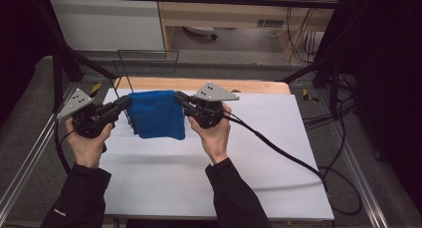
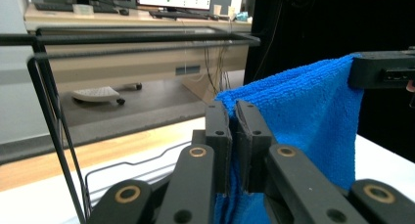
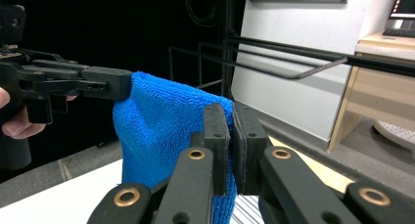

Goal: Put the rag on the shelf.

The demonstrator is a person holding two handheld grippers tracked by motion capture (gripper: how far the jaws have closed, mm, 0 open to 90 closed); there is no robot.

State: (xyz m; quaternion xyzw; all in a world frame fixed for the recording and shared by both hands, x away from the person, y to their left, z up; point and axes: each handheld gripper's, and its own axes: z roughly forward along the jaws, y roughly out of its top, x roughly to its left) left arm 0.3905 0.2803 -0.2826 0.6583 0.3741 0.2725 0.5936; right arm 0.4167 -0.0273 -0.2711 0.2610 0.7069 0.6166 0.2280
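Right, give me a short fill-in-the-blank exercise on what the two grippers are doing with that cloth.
1. The cloth held between the two grippers is ____ in colour.
2. The left gripper and the right gripper each have their jaws ____ on an upper corner of the cloth.
3. The cloth hangs above the ____ table.
4. Behind the cloth stands a black wire ____.

Missing words: blue; shut; white; rack

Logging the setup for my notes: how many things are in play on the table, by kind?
Blue cloth: 1
Black wire rack: 1
Grippers, left and right, both clamped on the cloth: 2
Total: 4
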